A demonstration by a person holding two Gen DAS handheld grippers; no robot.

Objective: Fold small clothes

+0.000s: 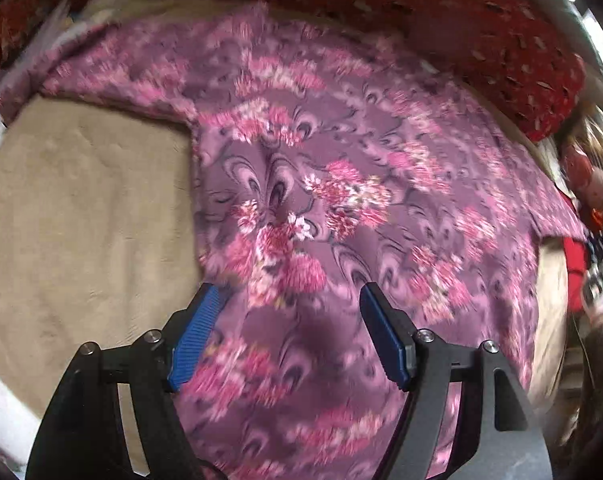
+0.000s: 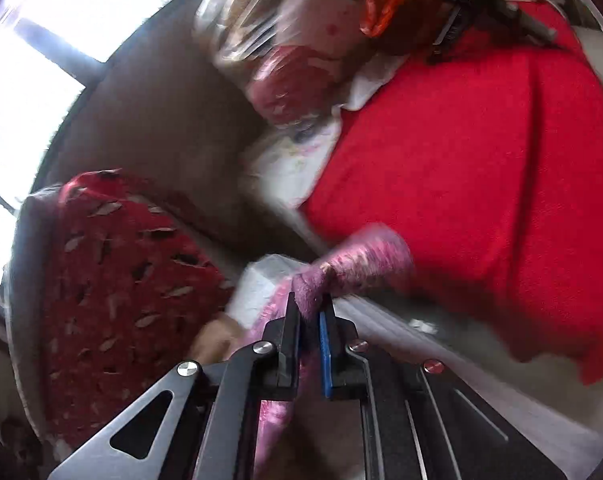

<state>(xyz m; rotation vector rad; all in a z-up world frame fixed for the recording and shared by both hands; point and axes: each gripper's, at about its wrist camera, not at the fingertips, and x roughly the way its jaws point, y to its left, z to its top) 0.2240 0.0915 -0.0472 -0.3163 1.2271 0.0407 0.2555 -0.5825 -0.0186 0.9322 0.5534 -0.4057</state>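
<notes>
bed: a tan bed cover [image 1: 81,208] carries the work, with a red patterned blanket [image 1: 441,20] along its far edge.
garment: a purple floral garment [image 1: 321,184] lies spread flat on the tan cover, filling most of the left wrist view, one sleeve reaching out to the upper left.
long axis: the body runs from near the left tool up toward the red blanket; sleeves branch off to either side.
left tool [image 1: 287,320]: jaws apart and empty, poised directly over the near part of the garment, closest to its hem.
right tool [image 2: 310,312]: clamped on a bunched corner of the same purple fabric, off at the garment's edge beside a red cloth [image 2: 481,160].
nearer hand: likely the left for the next grab, straight below it.
</notes>
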